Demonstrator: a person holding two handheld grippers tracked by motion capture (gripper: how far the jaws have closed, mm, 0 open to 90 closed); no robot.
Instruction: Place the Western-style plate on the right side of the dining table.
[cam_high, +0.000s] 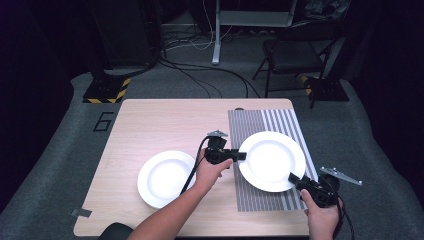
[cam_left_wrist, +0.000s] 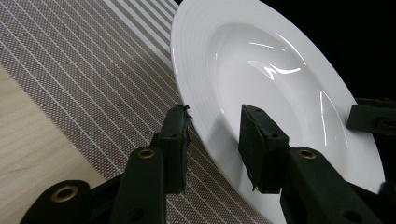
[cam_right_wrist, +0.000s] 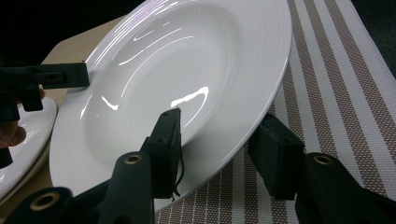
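Two white plates on the wooden table (cam_high: 150, 120), going L to R. First up, far L: plate no. 1 (cam_high: 165, 178) sits flat on bare wood, nobody touching it, its near edge also peeking into the R gripper view at bottom left (cam_right_wrist: 18, 140).

Next, centre: the person's L hand wraps the left gripper (cam_high: 241, 155), cable trailing back along the forearm. It points sideways at the big plate (cam_high: 272, 161) and has that plate's L rim. In the left gripper view one jaw sits under the rim, the other over it inside the dish, w/ the rim (cam_left_wrist: 205, 135) between them; the lower pad touches, and the upper pad looks close on the surface, though contact there can't be told for sure. Reads as a pinch on the rim.

Big plate itself: over the striped placemat (cam_high: 255, 125), R half of the table, tilted off the mat in both gripper views rather than lying flat.

Far R: the right gripper (cam_high: 293, 177) comes in from bottom R, clamped on the plate's near-R rim. R gripper view: one jaw on top inside the dish, other beneath against the mat side, rim (cam_right_wrist: 224, 149) squeezed between.
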